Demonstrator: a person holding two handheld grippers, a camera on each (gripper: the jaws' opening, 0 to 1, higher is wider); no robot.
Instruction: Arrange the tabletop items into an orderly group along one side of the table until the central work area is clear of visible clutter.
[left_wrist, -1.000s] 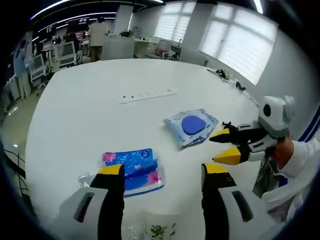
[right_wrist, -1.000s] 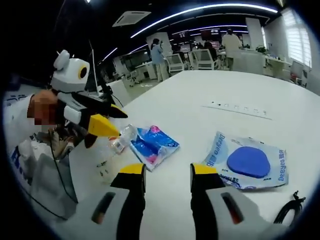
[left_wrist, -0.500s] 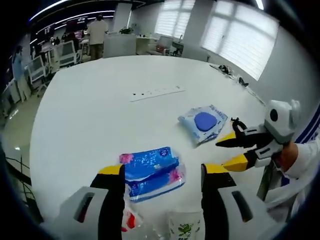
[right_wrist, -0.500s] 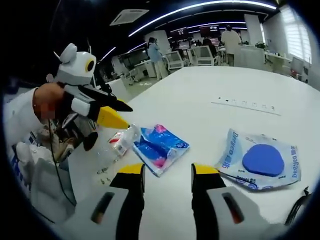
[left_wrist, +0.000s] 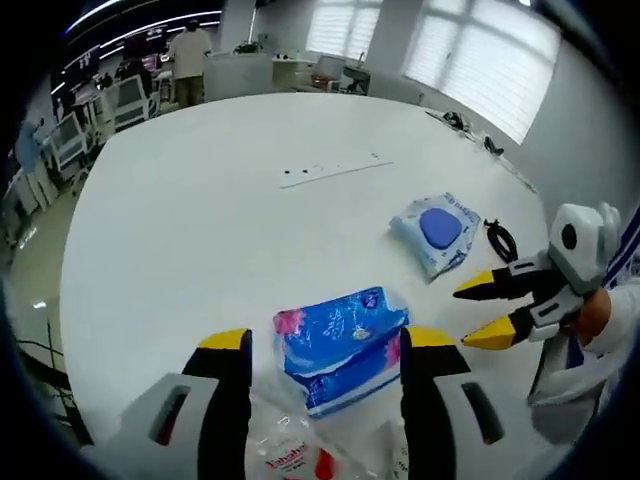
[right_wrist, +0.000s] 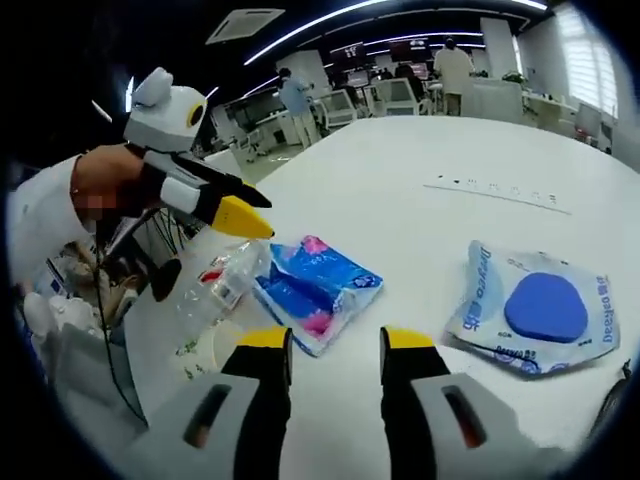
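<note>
A blue tissue pack (left_wrist: 340, 335) (right_wrist: 315, 290) lies on the white table (left_wrist: 200, 200), ahead of my open left gripper (left_wrist: 327, 342) and framed between its jaws. A clear plastic bottle (left_wrist: 290, 455) (right_wrist: 222, 290) with a red label lies just beneath that gripper. A wet-wipes pack (left_wrist: 437, 228) (right_wrist: 540, 312) with a blue lid rests further off. My right gripper (right_wrist: 335, 345) (left_wrist: 497, 308) is open with nothing in it, hovering near the table edge short of both packs. The left gripper (right_wrist: 240, 210) hangs over the bottle's cap end.
A white power strip (left_wrist: 330, 172) (right_wrist: 510, 193) lies across the table's middle. A black cable (left_wrist: 500, 240) curls beside the wipes pack. A paper cup (right_wrist: 212, 352) with green print stands by the bottle. People and desks are far behind.
The left gripper has drawn back and risen over the bottle, so the bottle now shows under it. Both views have shifted. The packs lie where they were.
</note>
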